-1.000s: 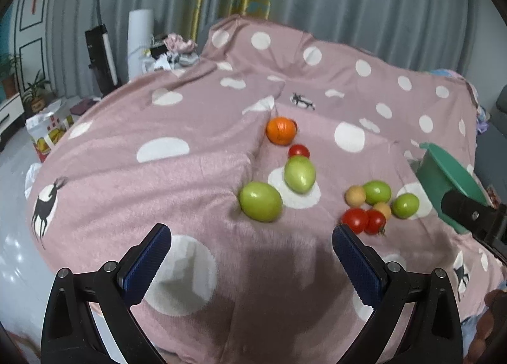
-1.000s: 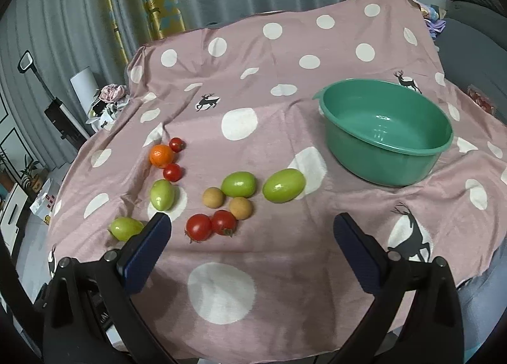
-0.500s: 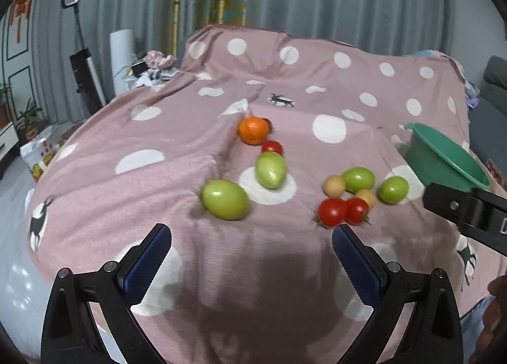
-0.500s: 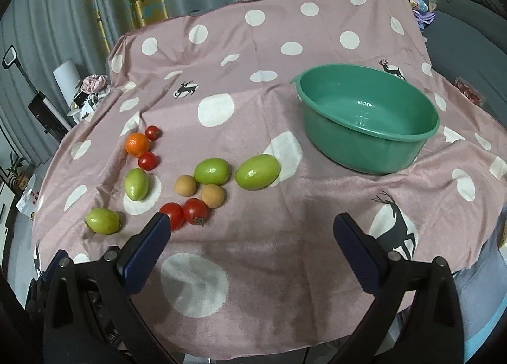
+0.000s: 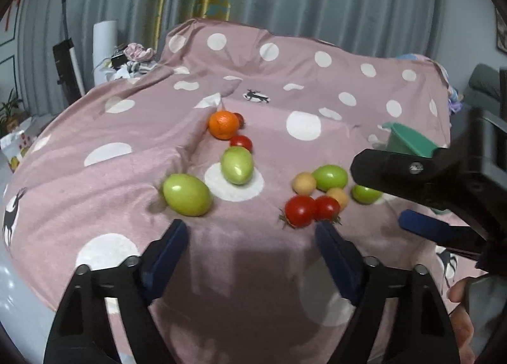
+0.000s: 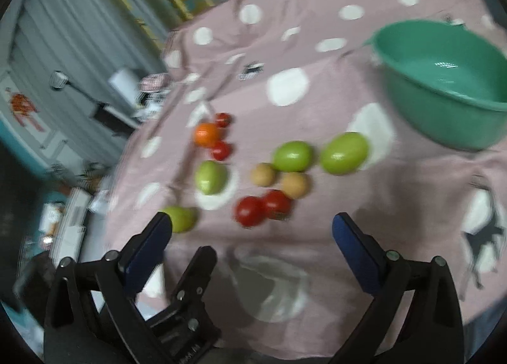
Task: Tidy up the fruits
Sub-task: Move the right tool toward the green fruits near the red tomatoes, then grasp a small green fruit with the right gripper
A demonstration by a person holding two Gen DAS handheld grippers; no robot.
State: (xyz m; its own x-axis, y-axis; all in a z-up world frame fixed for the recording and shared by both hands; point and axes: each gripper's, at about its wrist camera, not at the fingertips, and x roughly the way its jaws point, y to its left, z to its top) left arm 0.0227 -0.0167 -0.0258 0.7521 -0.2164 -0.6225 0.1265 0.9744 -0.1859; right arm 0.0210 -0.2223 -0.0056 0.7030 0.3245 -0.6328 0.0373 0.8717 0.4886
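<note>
Several fruits lie on a pink polka-dot cloth: an orange, green mangoes, two red tomatoes and small tan fruits. A green basin stands empty at the right. My left gripper is open and empty, just in front of the near mango and the tomatoes. My right gripper is open and empty, close in front of the two tomatoes. It also shows at the right of the left wrist view.
The cloth-covered table drops off at the near and left edges. Beyond the left edge are a white roll, a vacuum and floor clutter. Grey and yellow curtains hang behind. The left gripper's arm shows low in the right wrist view.
Both grippers have moved forward and lower toward the fruit cluster. The right gripper now shows large in the left wrist view. The fruits have not moved.
</note>
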